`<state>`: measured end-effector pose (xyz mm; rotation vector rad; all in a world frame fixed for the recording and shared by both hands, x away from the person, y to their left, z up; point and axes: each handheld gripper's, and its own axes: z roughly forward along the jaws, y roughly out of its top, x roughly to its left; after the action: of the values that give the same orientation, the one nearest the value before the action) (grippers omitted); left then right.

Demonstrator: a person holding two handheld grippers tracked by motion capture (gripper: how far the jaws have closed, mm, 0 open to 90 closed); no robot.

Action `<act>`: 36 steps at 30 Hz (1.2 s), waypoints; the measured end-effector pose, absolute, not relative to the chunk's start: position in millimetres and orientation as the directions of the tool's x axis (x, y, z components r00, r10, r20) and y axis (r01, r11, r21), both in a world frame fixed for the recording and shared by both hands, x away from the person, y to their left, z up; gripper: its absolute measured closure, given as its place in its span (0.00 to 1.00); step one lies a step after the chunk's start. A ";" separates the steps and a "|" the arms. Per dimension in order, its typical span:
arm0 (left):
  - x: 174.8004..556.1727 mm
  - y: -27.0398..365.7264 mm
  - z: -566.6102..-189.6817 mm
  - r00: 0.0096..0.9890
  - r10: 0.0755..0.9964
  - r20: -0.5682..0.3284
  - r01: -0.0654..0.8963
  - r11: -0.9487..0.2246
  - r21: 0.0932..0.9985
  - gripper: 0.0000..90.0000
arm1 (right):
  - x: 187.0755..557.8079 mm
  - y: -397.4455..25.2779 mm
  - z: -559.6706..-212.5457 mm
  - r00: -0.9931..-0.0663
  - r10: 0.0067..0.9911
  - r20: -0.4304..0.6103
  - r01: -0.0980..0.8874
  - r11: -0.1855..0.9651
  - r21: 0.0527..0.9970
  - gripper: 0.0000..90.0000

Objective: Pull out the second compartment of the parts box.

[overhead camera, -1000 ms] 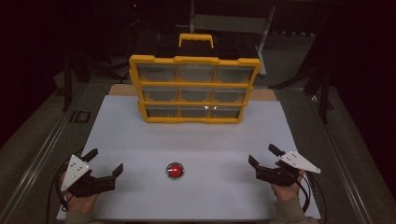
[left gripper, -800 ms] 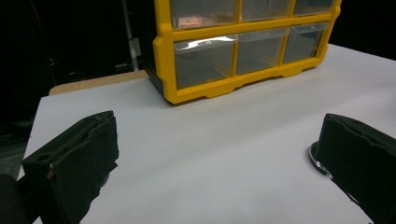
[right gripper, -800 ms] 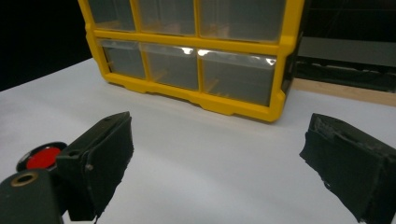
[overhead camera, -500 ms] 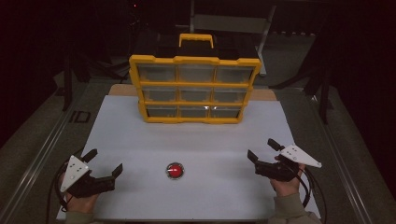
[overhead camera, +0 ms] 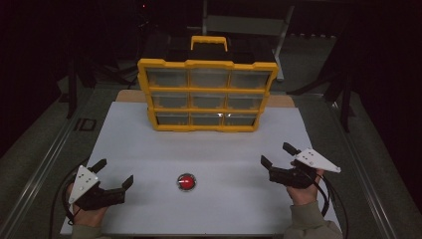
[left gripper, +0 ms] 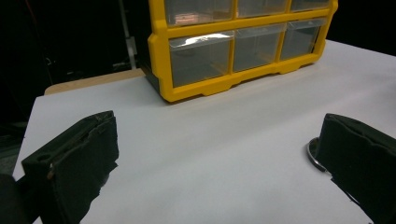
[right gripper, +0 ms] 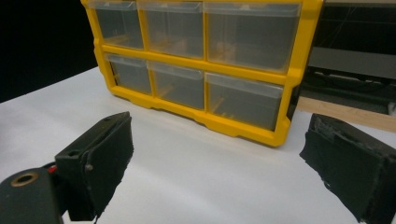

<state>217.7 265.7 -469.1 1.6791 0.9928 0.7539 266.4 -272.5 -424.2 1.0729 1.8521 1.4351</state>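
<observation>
A yellow drawer cabinet (overhead camera: 207,94) with clear drawers and a top handle stands at the back of the white table (overhead camera: 209,149); it also appears as the cabinet (left gripper: 233,46) and the cabinet (right gripper: 205,65) in the gripper views. A small red round object with a metal rim (overhead camera: 186,181) lies near the table's front centre. My left gripper (overhead camera: 113,174) rests at the front left, open, nothing between its jaws. The metal rim (left gripper: 312,151) peeks out beside its right jaw. My right gripper (overhead camera: 278,155) is lifted at the front right, open and empty, facing the cabinet.
Dark surroundings ring the table. A metal rail (overhead camera: 45,164) runs along the left side and another rail (overhead camera: 368,169) along the right. A strip of wooden board (overhead camera: 127,95) shows behind the white surface. Bare white surface lies between the cabinet and the red object.
My right gripper has drifted slightly up and to the right, away from the table's centre. The left gripper and the red object stay where they were.
</observation>
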 end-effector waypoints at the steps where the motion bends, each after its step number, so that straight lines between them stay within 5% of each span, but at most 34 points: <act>1: 217.4 266.1 -469.2 0.465 0.885 0.018 0.255 -0.154 0.954 0.00 | 267.1 -271.4 -422.8 -0.526 0.850 0.043 0.253 0.108 0.961 0.09; 36: 217.6 269.3 -470.1 0.445 0.895 0.019 0.256 -0.147 0.955 0.00 | 303.2 -218.5 -387.0 -0.600 0.800 -0.004 0.213 0.165 0.963 0.09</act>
<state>217.6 269.3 -470.1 1.6607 1.0132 0.7713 303.2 -218.5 -387.0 0.9561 1.9205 1.4531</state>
